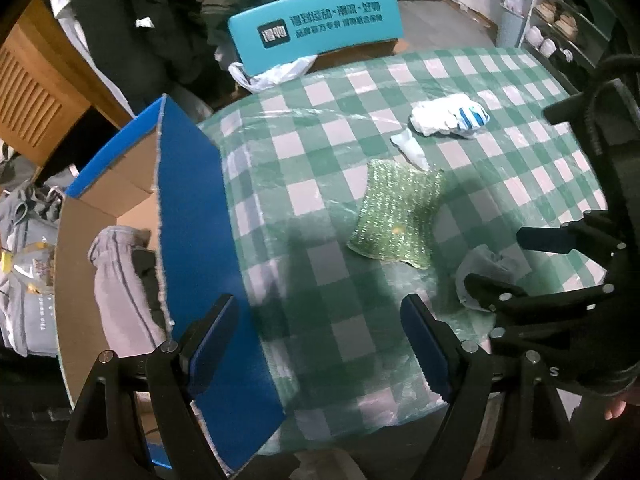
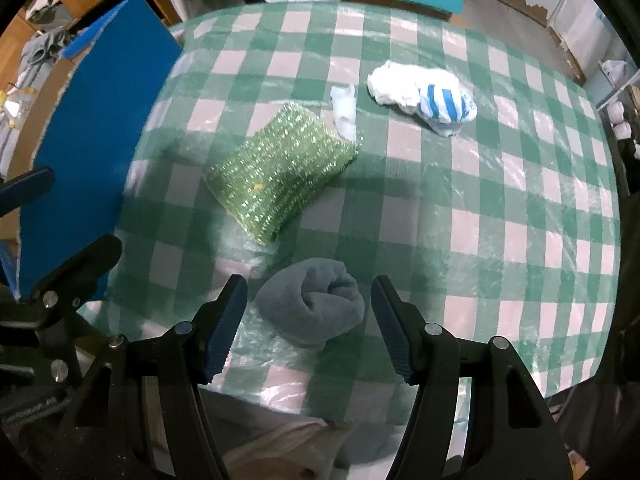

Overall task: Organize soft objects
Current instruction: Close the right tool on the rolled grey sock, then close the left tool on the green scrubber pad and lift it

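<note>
Blue box flap [image 1: 192,216] borders the table [image 2: 500,208] on my left; bare cloth to my right. My right gripper [image 2: 308,320] spread, straddling the grey rolled sock [image 2: 316,304], pads clear. Left gripper [image 1: 320,344] spread, empty, over the table edge.

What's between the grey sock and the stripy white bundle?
Mostly bare checked cloth. In the right wrist view nothing lies between the grey sock and the bundle; the green scrubber sits off to the left.
</note>
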`<state>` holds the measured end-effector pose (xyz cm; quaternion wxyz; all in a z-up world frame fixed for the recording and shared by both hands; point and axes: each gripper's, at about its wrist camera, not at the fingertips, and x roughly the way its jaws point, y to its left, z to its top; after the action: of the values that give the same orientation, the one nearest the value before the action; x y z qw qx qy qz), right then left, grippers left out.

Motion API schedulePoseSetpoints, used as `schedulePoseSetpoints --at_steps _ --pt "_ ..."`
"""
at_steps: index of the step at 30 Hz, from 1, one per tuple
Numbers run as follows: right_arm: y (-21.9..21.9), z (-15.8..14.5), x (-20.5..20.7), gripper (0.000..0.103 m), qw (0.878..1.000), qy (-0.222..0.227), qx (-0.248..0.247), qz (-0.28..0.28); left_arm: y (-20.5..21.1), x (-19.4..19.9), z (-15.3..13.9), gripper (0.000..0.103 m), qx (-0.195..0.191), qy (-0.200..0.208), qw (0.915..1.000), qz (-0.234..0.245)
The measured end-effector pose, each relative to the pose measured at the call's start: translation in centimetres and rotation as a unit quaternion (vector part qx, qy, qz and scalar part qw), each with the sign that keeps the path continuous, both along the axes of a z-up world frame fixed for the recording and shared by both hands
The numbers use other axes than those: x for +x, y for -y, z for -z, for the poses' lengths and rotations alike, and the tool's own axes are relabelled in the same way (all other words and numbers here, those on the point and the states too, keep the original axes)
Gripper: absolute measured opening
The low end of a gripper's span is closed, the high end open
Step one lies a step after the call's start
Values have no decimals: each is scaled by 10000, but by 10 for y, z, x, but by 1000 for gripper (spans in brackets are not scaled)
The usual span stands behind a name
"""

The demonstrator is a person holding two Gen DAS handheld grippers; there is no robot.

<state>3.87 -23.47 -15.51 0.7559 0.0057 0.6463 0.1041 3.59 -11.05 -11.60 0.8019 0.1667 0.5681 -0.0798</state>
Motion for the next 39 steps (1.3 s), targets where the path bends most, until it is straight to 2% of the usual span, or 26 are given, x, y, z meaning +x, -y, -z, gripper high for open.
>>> schedulePoseSetpoints --at_steps 10,18,26,32,39 --pt "8 36 1 63 9993 -344 -155 58 7 10 26 84 56 -279 9996 -40" --pt "21 41 5 63 9992 -289 -177 210 15 22 40 84 -115 -503 9986 -78" --pt "46 46 3 32 9991 -184 65 365 27 36 49 84 -381 -686 9968 -117" --pt "69 41 9 23 9989 -16 48 477 32 49 58 85 -567 -792 9950 -222" --pt "86 31 23 22 9984 187 81 525 41 58 69 85 -584 -837 9945 -237"
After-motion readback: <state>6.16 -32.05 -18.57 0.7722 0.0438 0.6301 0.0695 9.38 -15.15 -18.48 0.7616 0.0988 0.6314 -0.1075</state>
